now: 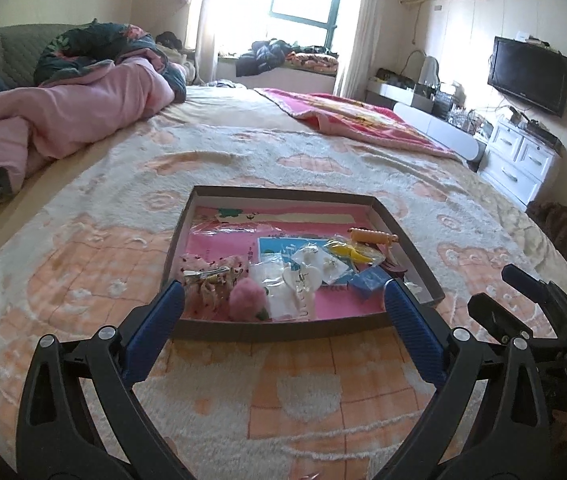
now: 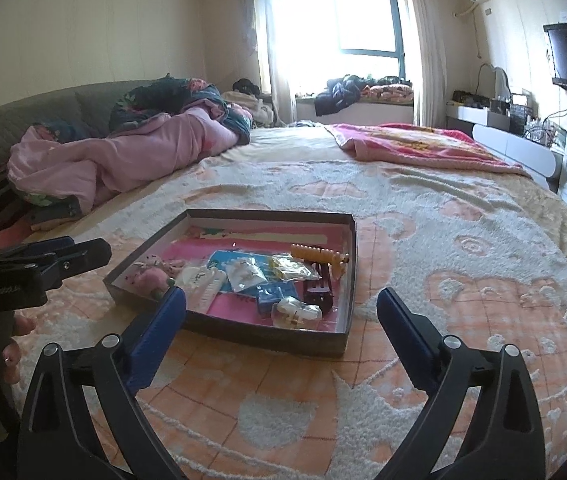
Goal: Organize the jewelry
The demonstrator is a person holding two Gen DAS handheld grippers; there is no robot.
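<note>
Both tongs hover low over the bed, jaws spread wide, nothing held. Left tongs [image 1: 283, 312] sit at the near rim of the shallow cardboard tray [image 1: 283, 330]; right tongs [image 2: 281, 312] face the tray's near right corner, with one blue finger [image 2: 403, 328] over bare blanket.

Tray rests flat on the fleecy peach-and-white blanket [image 2: 463, 248], upright walls on all four sides. Open blanket lies all round it; widest free stretch to its right and toward the far end of the bed. Pink quilt [image 2: 131, 152] is heaped well apart at far left, folded pink-red blanket [image 2: 423, 140] well apart at far right.

Tray contents, crowded toward near half: pink pompom [image 1: 245, 296], floral fabric clip [image 1: 207, 276], white heart piece [image 1: 303, 276], clear packets [image 2: 247, 274], yellow item in bag [image 1: 353, 254], orange beaded clip [image 2: 319, 256], dark red claw clip [image 2: 317, 288], small blue box [image 1: 369, 282]. Pink liner with print beneath; lettering unreadable.

Writing: left tongs' body, seen from right wrist view, carries a small white label [image 2: 3, 290], too blurred to read with certainty.
</note>
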